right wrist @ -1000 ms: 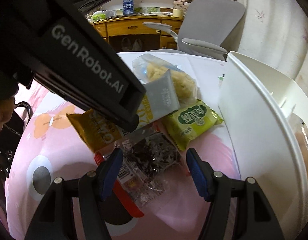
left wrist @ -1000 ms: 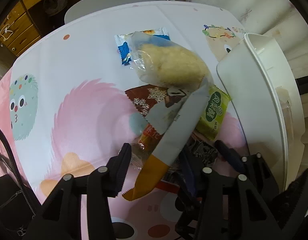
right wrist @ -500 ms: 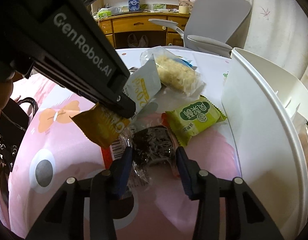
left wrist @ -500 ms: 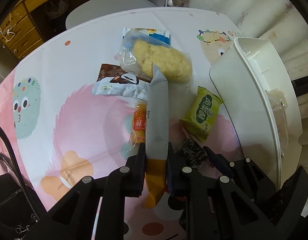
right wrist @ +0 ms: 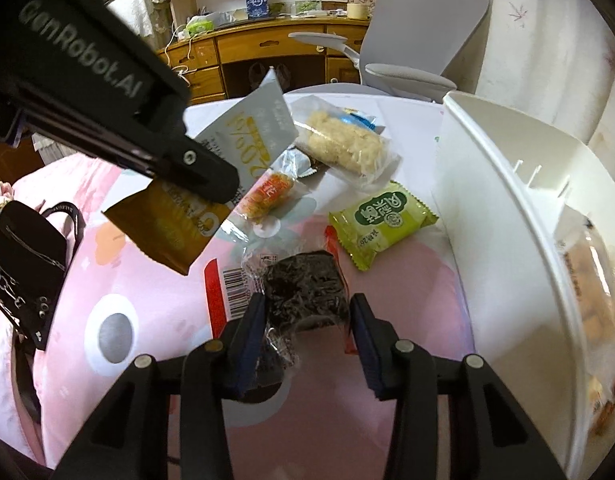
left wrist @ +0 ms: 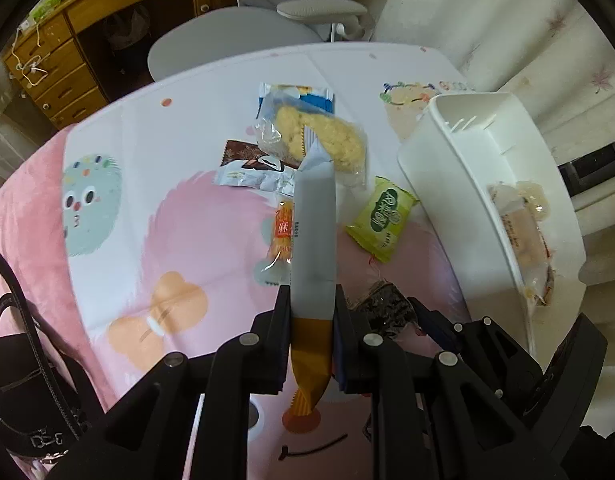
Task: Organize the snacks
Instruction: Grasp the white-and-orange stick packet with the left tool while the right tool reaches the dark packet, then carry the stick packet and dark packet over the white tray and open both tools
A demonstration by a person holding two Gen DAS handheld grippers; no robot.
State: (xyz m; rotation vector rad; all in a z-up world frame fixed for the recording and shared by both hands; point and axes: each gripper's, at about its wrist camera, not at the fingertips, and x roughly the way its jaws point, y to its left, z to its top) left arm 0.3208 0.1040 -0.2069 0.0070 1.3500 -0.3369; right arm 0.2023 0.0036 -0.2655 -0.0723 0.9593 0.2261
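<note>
The left gripper (left wrist: 310, 334) clamps a long grey-and-orange foil snack packet (left wrist: 313, 248), lifted off the cloth. The right gripper (right wrist: 307, 320) pinches a dark seaweed snack in clear wrap (right wrist: 303, 288); the white plastic bin (right wrist: 503, 216) stands just right of it.

Dim warm indoor light; soft shadows; strong fisheye bending, dark vignette corners; slight blur.

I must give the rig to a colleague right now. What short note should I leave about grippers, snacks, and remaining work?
Left gripper: shut on the grey-and-orange packet, lifted off the table.
Right gripper: shut on the dark seaweed snack.
White bin: to the right, one wrapped snack inside.
On the tablecloth: green packet, rice cracker bag, orange stick, brown-and-white wrapper.
Left: bin both held snacks, then the rest.
</note>
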